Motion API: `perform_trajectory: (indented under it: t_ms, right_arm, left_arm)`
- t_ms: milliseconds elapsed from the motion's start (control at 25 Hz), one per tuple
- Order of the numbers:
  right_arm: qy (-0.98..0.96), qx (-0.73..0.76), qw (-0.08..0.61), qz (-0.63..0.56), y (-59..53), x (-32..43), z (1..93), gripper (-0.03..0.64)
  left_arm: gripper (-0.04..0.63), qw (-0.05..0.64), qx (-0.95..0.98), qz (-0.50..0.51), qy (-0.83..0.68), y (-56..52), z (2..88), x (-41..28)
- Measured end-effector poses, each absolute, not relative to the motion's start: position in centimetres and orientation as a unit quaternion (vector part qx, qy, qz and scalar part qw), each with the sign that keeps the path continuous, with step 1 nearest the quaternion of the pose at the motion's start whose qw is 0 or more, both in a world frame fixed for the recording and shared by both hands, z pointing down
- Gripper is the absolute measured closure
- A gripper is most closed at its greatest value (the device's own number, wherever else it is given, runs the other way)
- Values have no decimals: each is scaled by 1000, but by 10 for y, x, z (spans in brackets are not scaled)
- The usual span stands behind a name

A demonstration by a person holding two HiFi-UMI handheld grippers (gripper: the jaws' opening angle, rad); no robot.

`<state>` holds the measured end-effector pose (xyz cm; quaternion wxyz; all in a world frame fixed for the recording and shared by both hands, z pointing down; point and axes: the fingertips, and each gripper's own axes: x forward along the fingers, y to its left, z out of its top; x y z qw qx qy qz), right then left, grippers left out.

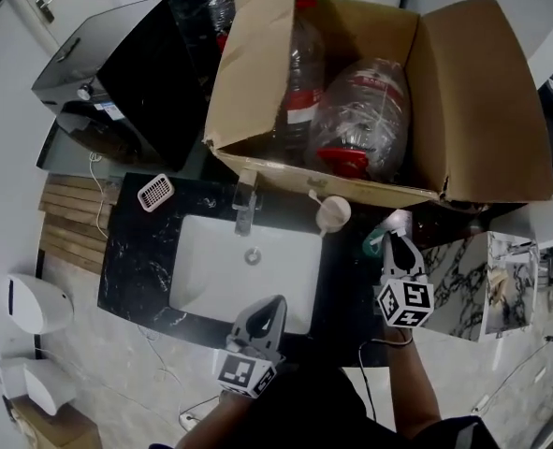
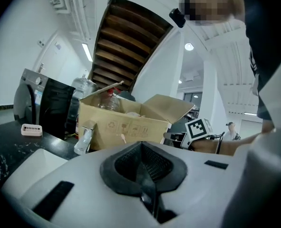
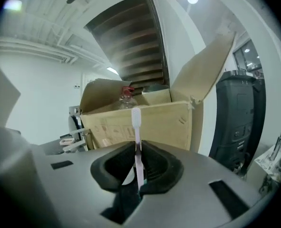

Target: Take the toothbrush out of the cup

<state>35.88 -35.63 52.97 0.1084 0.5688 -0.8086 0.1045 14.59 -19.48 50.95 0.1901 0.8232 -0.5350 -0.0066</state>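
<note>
A pale pink toothbrush point(image 3: 136, 141) stands upright between the jaws of my right gripper point(image 3: 136, 151), which is shut on its handle, with the white bristle head point(image 3: 136, 116) sticking up past the jaws. In the head view the right gripper point(image 1: 394, 239) hovers over the black counter to the right of the sink, the brush head point(image 1: 399, 220) at its tip. A teal cup point(image 1: 377, 242) peeks out just left of the jaws, mostly hidden; whether the brush end is still inside it I cannot tell. My left gripper point(image 1: 272, 307) is shut and empty at the sink's front edge.
A large open cardboard box point(image 1: 463, 92) with plastic bottles point(image 1: 365, 120) fills the back of the counter. Nearby are the faucet point(image 1: 246, 204), the white sink point(image 1: 211, 269), a cream round container point(image 1: 333, 212), a pink soap dish point(image 1: 154, 193) and a black appliance point(image 1: 126, 73).
</note>
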Motion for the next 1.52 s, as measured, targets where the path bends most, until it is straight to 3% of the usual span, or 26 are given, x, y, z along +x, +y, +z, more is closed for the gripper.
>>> perform_trajectory:
  t_ms: [440, 800, 1200, 1520]
  right_arm:
    - [-837, 535, 100, 49, -284, 235, 452, 561]
    - [-881, 459, 117, 7, -208, 71, 434, 561]
    - [-934, 329, 135, 18, -121, -119, 460, 561]
    - [-951, 234, 195, 54, -99, -216, 520, 561]
  left_arm:
    - [571, 164, 811, -55, -560, -134, 473, 43]
    - [571, 156, 774, -94, -606, -64, 464, -81]
    - [571, 130, 729, -117, -662, 23, 465, -207]
    - [571, 149, 665, -130, -720, 58, 489, -269]
